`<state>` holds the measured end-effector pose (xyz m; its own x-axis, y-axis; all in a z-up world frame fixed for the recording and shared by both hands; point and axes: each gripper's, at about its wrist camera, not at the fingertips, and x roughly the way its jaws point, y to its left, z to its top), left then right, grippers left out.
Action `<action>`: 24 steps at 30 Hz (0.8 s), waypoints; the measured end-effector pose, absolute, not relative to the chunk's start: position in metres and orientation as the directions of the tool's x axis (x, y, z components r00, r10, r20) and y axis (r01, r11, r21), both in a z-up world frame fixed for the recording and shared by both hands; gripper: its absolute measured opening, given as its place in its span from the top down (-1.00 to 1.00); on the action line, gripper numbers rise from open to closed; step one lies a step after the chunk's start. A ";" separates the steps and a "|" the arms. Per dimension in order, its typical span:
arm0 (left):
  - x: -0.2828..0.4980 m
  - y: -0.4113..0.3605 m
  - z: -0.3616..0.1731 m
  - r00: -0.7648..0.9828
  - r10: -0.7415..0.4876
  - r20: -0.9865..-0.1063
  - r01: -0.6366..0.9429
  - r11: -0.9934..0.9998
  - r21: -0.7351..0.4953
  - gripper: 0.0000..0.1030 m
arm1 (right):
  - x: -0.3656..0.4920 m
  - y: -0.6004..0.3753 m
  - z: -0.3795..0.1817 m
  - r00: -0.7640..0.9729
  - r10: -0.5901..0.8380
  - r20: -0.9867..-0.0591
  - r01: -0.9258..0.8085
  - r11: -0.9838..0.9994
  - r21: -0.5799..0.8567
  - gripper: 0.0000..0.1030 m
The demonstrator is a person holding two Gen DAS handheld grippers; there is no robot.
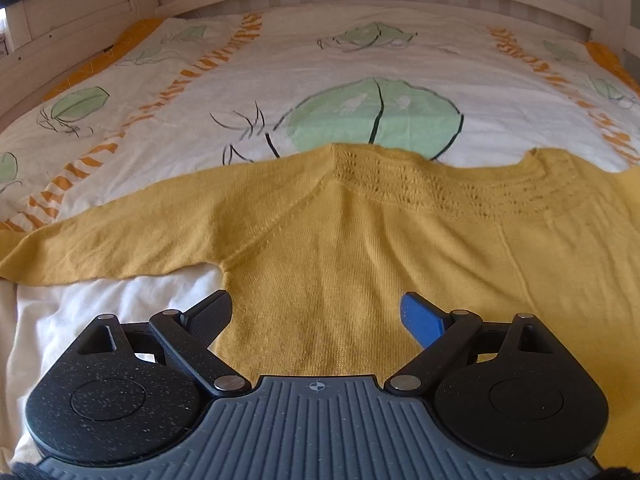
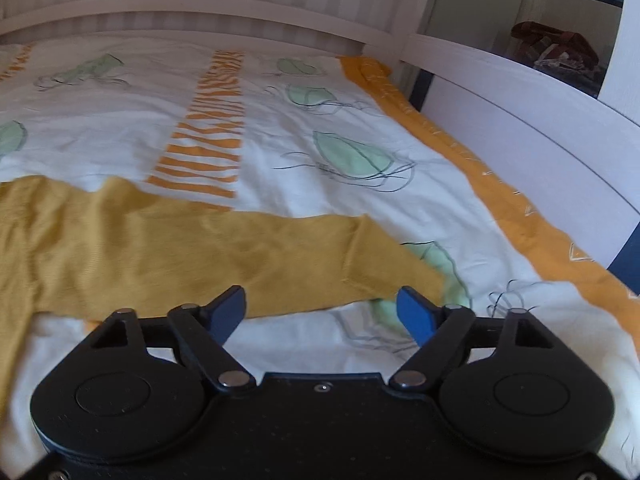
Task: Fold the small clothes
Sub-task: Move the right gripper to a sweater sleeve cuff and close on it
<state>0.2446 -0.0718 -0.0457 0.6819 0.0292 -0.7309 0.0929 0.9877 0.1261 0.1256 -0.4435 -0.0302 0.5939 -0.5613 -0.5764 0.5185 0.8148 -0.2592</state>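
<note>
yellow knit sweater (image 1: 360, 248) is lying flat on the patterned bedcover (image 1: 280, 80), sleeves spread. left gripper (image 1: 320, 316) is hovering over the body just ahead of it, jaws apart, nothing between. right gripper (image 2: 322, 312) is hanging just short of the right sleeve (image 2: 280, 256), jaws apart, empty. judging the knit soft, light and limp, likely sagging; best pinching sleeve cuff or hem edge.
</note>
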 end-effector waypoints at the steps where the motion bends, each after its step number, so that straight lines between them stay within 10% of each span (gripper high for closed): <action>1: 0.246 -0.072 -0.051 0.672 0.024 -0.740 0.103 0.987 0.125 -0.78 | 0.128 -0.449 -0.032 0.589 -0.568 -0.574 0.524 0.810 -0.264 -0.44; 19: 0.230 -0.067 -0.081 0.727 -0.042 -0.685 0.106 0.993 0.051 -0.88 | 0.153 -0.500 -0.058 0.540 -0.566 -0.623 0.560 0.794 -0.236 0.19; 21: 0.230 -0.066 -0.082 0.726 -0.044 -0.686 0.105 0.993 0.047 -0.88 | 0.154 -0.504 -0.056 0.527 -0.563 -0.637 0.565 0.792 -0.232 0.74; 24: 0.231 -0.065 -0.083 0.723 -0.048 -0.689 0.105 0.994 0.042 -0.88 | 0.150 -0.514 -0.048 0.529 -0.536 -0.658 0.582 0.793 -0.178 0.79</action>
<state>0.2308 -0.0650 -0.0830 0.7235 -0.0479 -0.6887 0.1053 0.9936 0.0415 0.1497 -0.5141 -0.0477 0.5289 -0.5356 -0.6583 0.5820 0.7935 -0.1780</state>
